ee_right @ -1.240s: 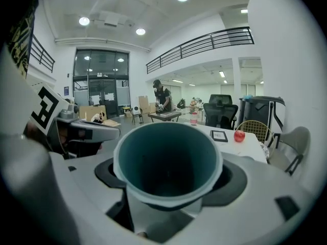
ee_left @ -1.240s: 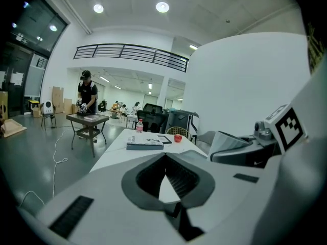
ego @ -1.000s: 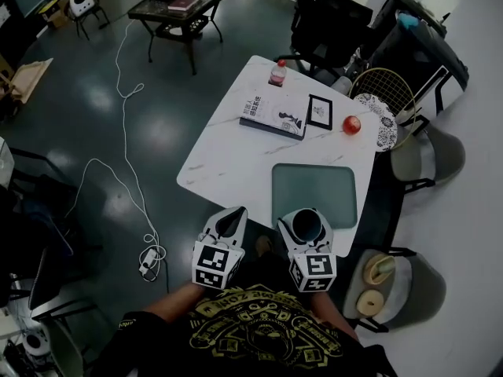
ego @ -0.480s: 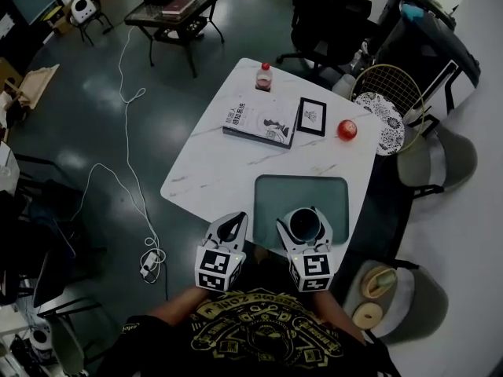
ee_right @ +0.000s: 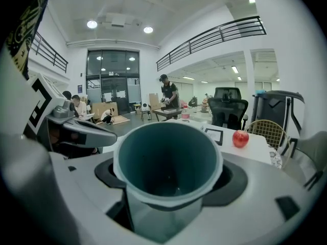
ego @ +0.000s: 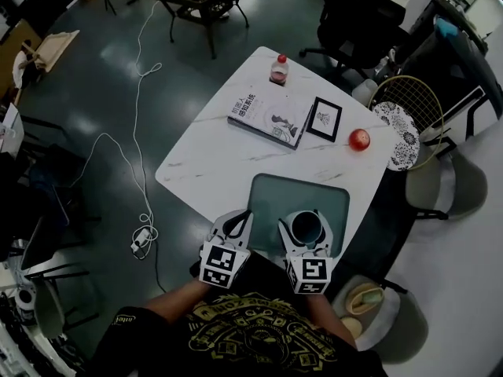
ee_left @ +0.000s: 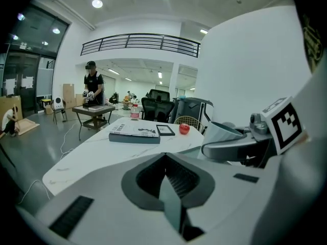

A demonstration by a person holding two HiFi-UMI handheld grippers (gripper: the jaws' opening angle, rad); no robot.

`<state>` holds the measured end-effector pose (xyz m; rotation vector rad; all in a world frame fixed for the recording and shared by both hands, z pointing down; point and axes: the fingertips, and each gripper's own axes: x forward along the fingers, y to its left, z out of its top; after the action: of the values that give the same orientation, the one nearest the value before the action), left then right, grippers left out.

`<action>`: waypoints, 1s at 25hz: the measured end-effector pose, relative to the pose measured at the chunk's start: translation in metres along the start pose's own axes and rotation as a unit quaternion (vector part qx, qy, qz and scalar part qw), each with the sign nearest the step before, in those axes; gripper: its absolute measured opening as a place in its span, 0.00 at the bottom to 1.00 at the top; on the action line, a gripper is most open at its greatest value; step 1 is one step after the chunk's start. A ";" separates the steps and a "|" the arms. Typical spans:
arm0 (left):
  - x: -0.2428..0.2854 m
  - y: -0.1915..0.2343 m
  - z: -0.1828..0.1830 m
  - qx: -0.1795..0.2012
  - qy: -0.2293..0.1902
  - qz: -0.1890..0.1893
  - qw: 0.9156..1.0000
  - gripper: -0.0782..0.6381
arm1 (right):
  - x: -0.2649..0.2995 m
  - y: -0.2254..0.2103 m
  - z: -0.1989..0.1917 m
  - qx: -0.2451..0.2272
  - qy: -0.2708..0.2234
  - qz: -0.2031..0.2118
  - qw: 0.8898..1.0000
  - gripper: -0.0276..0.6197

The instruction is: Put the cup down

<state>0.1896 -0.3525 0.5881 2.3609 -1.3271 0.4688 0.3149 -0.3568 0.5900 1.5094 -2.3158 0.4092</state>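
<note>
Cup [ego: 305, 229] upright in the right tool [ego: 306, 225], both jaws pressed against its sides, open mouth facing up. From the head view: poised over the near edge of the teal mat [ego: 314, 195] on the white bench [ego: 208, 163]. Touching the mat or held clear of it, impossible to tell from up there. Left tool [ego: 238, 220] just beside, jaws closed together with nothing between them, over the bench's near edge.

Farther along the bench: book [ego: 266, 116], small framed picture [ego: 324, 118], red apple [ego: 359, 139] and red-capped bottle [ego: 278, 69], all well apart from the cup.

Right gripper view straight down into the cup: dark teal inside, pale rim, far more of the interior than the head view gives. Left gripper view alone catching the cup side-on, pale wall flaring upward out of the right tool's jaw, base hidden behind that jaw. Only in the two gripper views: a person [ee_right: 167, 92] standing at a dark table [ee_right: 167, 111] far across the room.
</note>
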 end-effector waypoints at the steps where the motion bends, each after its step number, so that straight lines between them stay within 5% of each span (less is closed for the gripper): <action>1: 0.003 0.000 0.000 0.000 0.001 0.004 1.000 0.12 | 0.003 -0.002 -0.001 -0.001 0.000 0.001 1.000 0.63; 25: 0.033 0.014 -0.020 -0.026 0.030 0.042 0.998 0.12 | 0.042 -0.029 -0.031 -0.025 0.013 -0.002 1.000 0.63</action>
<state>0.1917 -0.3738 0.6232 2.2380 -1.3992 0.5191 0.3299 -0.3901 0.6374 1.4762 -2.2849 0.3659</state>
